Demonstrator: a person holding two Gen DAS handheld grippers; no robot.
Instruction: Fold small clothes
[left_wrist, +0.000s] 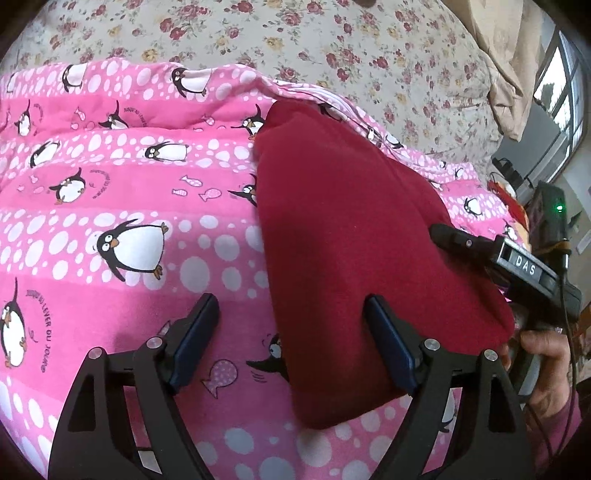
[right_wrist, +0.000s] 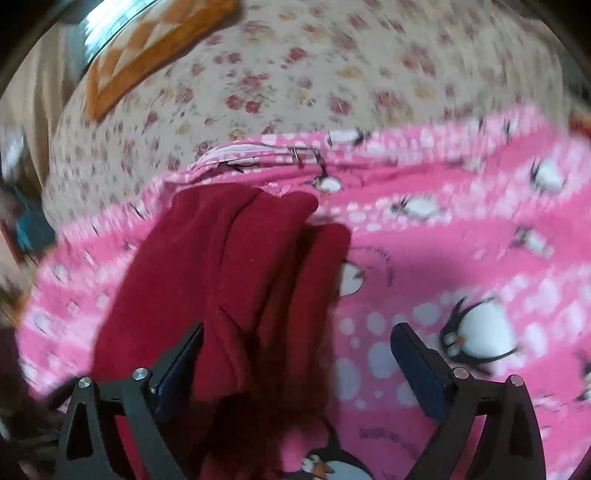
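Note:
A dark red fleece garment (left_wrist: 354, 236) lies folded in a long shape on a pink penguin-print blanket (left_wrist: 122, 206). My left gripper (left_wrist: 291, 306) is open above the garment's near left edge, its right finger over the red cloth, its left over the blanket. The right gripper (left_wrist: 443, 232) reaches in from the right over the garment's right edge. In the blurred right wrist view the right gripper (right_wrist: 299, 332) is open and empty, with the garment (right_wrist: 229, 280) between and left of its fingers in several folds.
The blanket (right_wrist: 461, 266) lies on a floral bedspread (left_wrist: 332, 40). An orange patterned cushion (right_wrist: 147, 48) sits at the far left of the bed. A window (left_wrist: 561, 92) and clutter stand beyond the bed's right edge.

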